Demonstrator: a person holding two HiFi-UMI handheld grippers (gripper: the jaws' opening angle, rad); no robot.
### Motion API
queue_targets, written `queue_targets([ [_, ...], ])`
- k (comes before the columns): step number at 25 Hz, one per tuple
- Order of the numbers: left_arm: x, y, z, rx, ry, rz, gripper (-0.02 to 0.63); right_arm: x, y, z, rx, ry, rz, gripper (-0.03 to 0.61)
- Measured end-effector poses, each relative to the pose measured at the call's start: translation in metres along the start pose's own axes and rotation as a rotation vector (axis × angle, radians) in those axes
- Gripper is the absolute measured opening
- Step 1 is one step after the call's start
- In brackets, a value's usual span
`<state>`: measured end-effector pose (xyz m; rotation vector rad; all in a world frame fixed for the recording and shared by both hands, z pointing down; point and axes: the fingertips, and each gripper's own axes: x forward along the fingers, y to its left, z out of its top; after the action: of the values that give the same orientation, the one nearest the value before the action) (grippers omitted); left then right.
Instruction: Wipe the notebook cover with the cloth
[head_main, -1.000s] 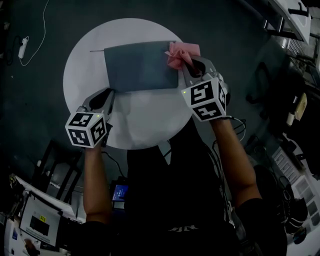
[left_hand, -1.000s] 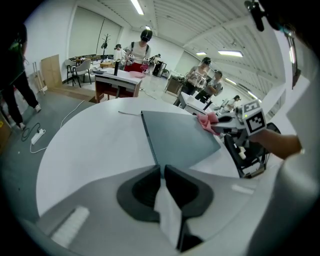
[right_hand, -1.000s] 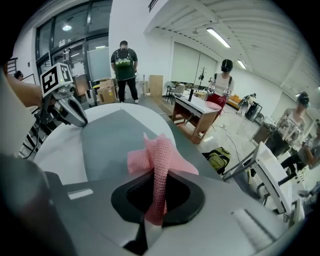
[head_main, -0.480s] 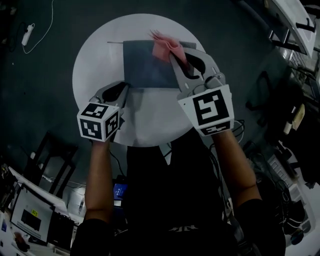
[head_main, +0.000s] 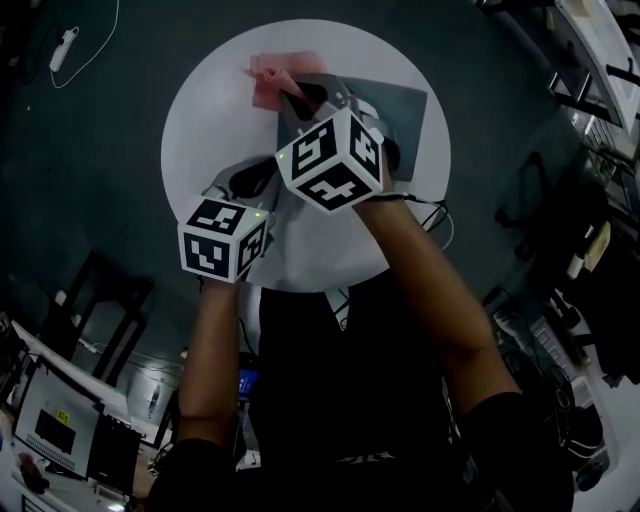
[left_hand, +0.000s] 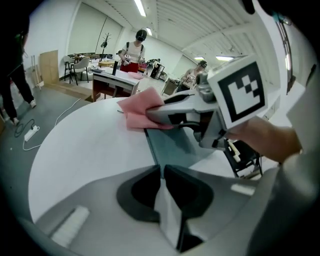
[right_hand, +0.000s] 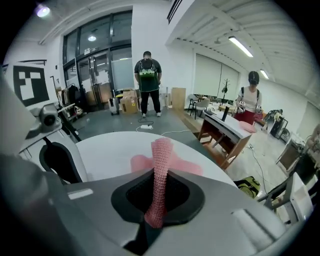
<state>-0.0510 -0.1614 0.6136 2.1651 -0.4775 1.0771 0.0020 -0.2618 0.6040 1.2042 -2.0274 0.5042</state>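
Note:
A dark grey-blue notebook (head_main: 405, 110) lies at the far side of the round white table (head_main: 205, 130). My right gripper (head_main: 290, 98) reaches across it, shut on a pink cloth (head_main: 268, 80) that rests at the notebook's far left corner, partly on the table. In the right gripper view the cloth (right_hand: 161, 165) stands pinched between the jaws of that gripper (right_hand: 160, 176). My left gripper (head_main: 264, 180) is shut on the notebook's near left corner; in the left gripper view the notebook (left_hand: 172, 145) narrows into the closed jaws of that gripper (left_hand: 162, 172), with the cloth (left_hand: 140, 107) beyond.
The table's edge drops to dark floor all round. A white cable with a power strip (head_main: 65, 45) lies on the floor at far left. Racks (head_main: 590, 60) stand at right and a monitor (head_main: 60, 430) at lower left. People stand by a wooden desk (right_hand: 225, 132).
My right gripper has swept the pink cloth leftwards over the notebook cover, from its right end to its left end. The left gripper has kept its hold on the near corner.

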Motion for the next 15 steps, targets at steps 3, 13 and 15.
queue_targets([
  [3, -0.002, 0.003, -0.001, 0.004, -0.005, -0.008, 0.026, 0.005, 0.003, 0.001, -0.046, 0.029, -0.014, 0.009],
  [13, -0.002, 0.004, 0.001, 0.029, 0.017, 0.017, 0.028, -0.015, -0.021, -0.023, -0.043, 0.034, -0.042, 0.009],
  [15, -0.001, 0.003, 0.001, 0.027, 0.021, 0.025, 0.028, -0.025, -0.031, -0.034, -0.031, 0.041, -0.057, 0.009],
])
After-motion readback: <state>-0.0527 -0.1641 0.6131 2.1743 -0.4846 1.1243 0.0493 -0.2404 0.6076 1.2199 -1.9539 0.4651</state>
